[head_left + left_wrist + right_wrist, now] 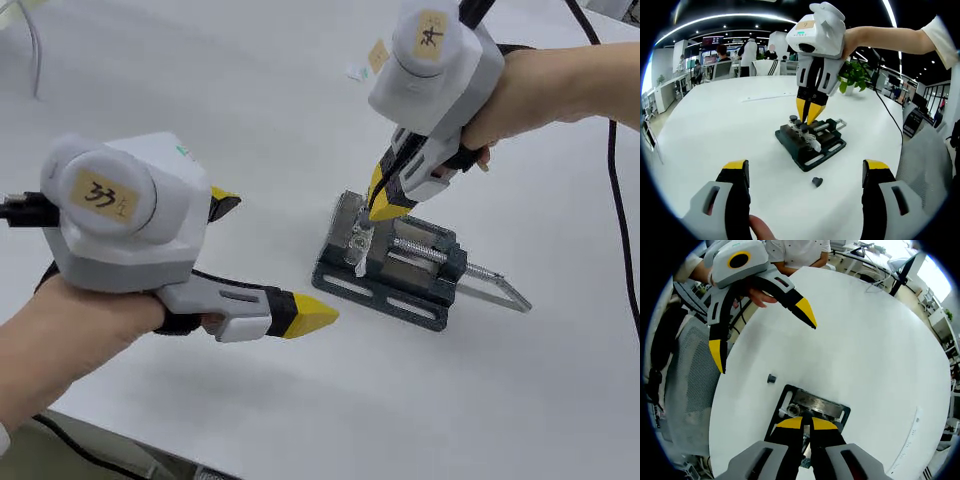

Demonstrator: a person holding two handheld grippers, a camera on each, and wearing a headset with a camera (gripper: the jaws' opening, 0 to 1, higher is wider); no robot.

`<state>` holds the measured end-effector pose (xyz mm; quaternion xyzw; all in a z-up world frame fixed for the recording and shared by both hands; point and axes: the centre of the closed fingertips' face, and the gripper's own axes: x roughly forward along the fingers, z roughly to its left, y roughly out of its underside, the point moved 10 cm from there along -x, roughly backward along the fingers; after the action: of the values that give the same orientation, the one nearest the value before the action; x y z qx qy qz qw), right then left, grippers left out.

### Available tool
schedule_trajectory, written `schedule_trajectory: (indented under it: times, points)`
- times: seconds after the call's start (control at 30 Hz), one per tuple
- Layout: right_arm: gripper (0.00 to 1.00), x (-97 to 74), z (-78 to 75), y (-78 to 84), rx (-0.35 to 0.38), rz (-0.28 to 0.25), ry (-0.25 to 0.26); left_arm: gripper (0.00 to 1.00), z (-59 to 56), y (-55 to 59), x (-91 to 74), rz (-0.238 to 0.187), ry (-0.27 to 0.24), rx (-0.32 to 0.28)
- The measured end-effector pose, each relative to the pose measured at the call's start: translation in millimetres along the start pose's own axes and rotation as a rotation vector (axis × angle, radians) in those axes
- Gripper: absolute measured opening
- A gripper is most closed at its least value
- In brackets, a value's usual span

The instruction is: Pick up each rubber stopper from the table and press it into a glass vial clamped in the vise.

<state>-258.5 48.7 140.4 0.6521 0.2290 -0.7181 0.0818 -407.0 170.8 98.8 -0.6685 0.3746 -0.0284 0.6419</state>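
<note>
Left gripper view, room: open office, people [722,52] at desks, potted plant [855,75], ceiling light strips.
Table [715,130]: white, round-edged.
Left gripper [805,165]: claw spread wide, near the table's edge.
Right gripper [808,116]: claw pressed together, tips down over the vise; handwritten tag, seemingly "24".
Vise [810,142]: mid-table, screw lying flat.
Vials [815,145]: clamped in the vise.
Stopper [816,181]: loose, just beside the vise, towards the left gripper.

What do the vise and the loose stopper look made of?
The small dark bench vise looks like matte painted metal, with a bare shiny clamp plate and a threaded screw. The small dark stopper is dull, with no glints, so likely rubber; it is too small to be sure.
</note>
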Motion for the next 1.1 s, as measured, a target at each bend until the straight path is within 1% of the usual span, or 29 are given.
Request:
schedule_trajectory:
  times: [0.1,0.3,0.6,0.73,0.77,0.83,0.93,0.97,1.0,1.07,1.1]
  points:
    - [0.0,4.7,-1.3,1.3,-0.003,0.006,-0.005,0.93,0.9,0.9,0.2,0.001,-0.001,-0.006]
    - [0.0,3.5,-2.1,1.7,0.001,0.006,-0.015,0.93,2.4,4.4,1.1,0.008,0.001,-0.015]
    - [0.0,4.3,-8.4,1.7,0.027,0.008,-0.06,0.93,0.9,3.9,3.5,0.01,0.007,-0.02]
    - [0.0,4.8,-7.1,-0.3,0.024,0.026,-0.058,0.93,0.4,3.8,4.1,0.009,0.007,-0.025]
    - [0.0,4.5,-4.5,-1.8,0.007,0.035,-0.052,0.93,0.3,3.8,4.6,0.009,0.008,-0.026]
    - [0.0,4.3,-0.8,-2.6,0.012,0.043,-0.046,0.92,0.4,3.8,5.1,0.008,0.008,-0.028]
    - [0.0,4.2,1.3,-3.8,0.001,0.063,-0.034,0.93,0.9,3.9,6.1,0.008,0.008,-0.031]
    - [0.0,4.2,1.1,-3.7,-0.018,0.068,-0.03,0.92,0.9,3.7,6.2,0.007,0.009,-0.031]
    - [0.0,4.5,1.6,-4.0,-0.012,0.067,-0.029,0.92,1.0,3.5,6.4,0.006,0.008,-0.031]
    - [0.0,5.3,-2.9,-3.3,-0.011,0.07,-0.03,0.92,0.8,2.8,6.6,0.002,0.008,-0.035]
    - [0.0,6.4,-4.8,-3.2,0.005,0.069,-0.034,0.92,0.9,2.9,7.0,0.001,0.008,-0.037]
